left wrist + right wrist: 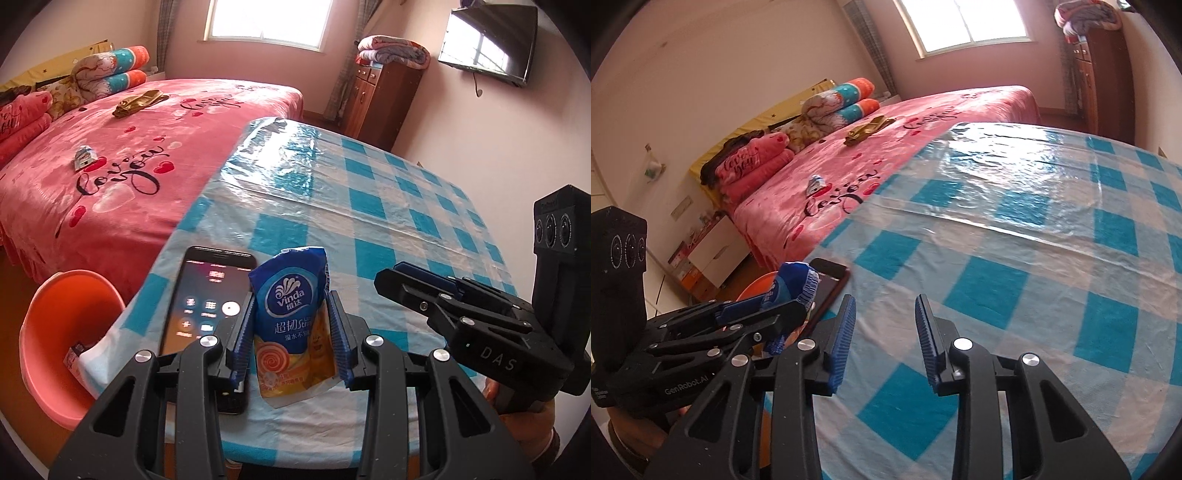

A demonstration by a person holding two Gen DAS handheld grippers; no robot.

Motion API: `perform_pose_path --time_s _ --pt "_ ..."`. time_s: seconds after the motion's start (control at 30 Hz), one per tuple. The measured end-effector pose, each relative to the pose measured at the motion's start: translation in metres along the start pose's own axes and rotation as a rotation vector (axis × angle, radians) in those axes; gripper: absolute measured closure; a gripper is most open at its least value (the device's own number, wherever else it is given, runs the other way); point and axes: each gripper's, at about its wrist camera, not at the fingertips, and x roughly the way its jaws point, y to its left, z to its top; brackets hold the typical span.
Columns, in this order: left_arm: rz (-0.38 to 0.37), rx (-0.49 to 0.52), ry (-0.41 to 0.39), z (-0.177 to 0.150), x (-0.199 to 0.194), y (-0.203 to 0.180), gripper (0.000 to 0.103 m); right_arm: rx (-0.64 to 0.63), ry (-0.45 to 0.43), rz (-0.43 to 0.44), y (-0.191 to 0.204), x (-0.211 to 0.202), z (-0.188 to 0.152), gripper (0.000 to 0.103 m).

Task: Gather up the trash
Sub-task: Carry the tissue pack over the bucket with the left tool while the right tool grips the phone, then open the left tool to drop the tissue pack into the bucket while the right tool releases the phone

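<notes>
Where the table edge drops off at far left, we note an orange bin [62, 343] standing on the floor below the left gripper [291, 336], some small packaging lying inside it. Next over, a phone [207, 302] lies flat on the blue-checked tablecloth [388, 206], screen lit. Just right of the phone, the left gripper pinches a Vinda tissue packet [291, 317] between its blue pads [242, 339], one pad pressed to each side. The packet stands upright, long axis running straight out along the fingers, torn top pointing away from the camera; whether its lower end touches the cloth we cannot tell. Further right, the right gripper [884, 339] hovers low over the table, angled toward the packet, jaws spread with nothing between them. The person's hand [524, 413] shows beneath its body. On the pink bed [110, 184] beyond lies a small crumpled wrapper [84, 157], well apart from both grippers
</notes>
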Motion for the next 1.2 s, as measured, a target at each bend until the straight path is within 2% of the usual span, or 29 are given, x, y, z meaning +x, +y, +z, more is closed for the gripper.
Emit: perform_pose_path --time_s 0.5,0.83,0.97,1.2 --pt "0.066 -0.070 -0.050 -0.005 -0.033 0.059 0.064 -0.161 0.020 0.046 0.075 0.023 0.020 0.072" --pt "0.185 -0.163 -0.068 -0.021 -0.055 0.129 0.063 -0.258 0.058 0.122 0.131 0.043 0.023 0.072" --pt "0.242 -0.200 -0.061 -0.029 -0.055 0.156 0.063 -0.288 0.073 0.130 0.143 0.049 0.018 0.072" --pt "0.308 -0.258 -0.017 -0.044 -0.031 0.197 0.063 -0.298 0.093 0.122 0.148 0.054 0.011 0.072"
